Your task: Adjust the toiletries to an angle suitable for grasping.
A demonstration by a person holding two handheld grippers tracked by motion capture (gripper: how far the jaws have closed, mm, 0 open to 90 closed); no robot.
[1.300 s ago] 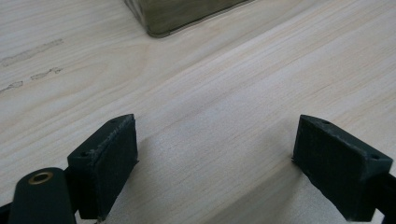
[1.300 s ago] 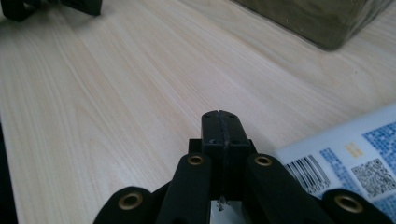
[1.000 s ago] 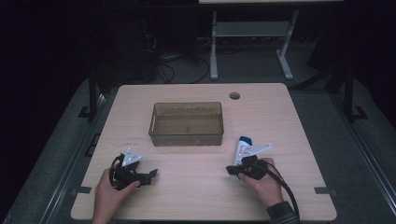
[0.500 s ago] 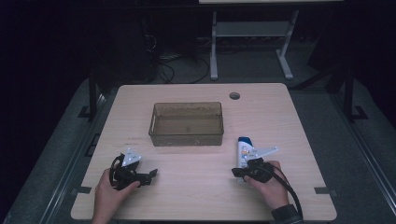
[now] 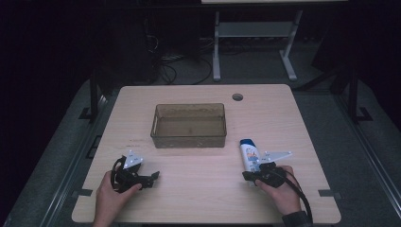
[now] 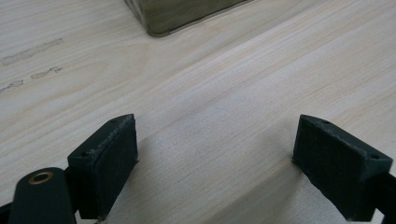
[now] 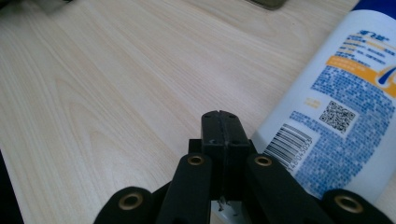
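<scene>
1. A white plastic bottle with a blue cap and a blue-and-orange label (image 5: 248, 156) lies on its side on the pale wooden desk (image 5: 293, 123), lower right of the high view, just right of the translucent brown rectangular bin (image 5: 189, 125).
2. The right gripper (image 7: 220, 122) is clenched on nothing, jaws pressed together just beside the bottle's barcode end. Closed like this it could nudge the round bottle and set it rolling.
3. The left gripper (image 6: 215, 163) rests released, jaws wide over bare wood at the lower left, too far off to steady the bottle.
</scene>
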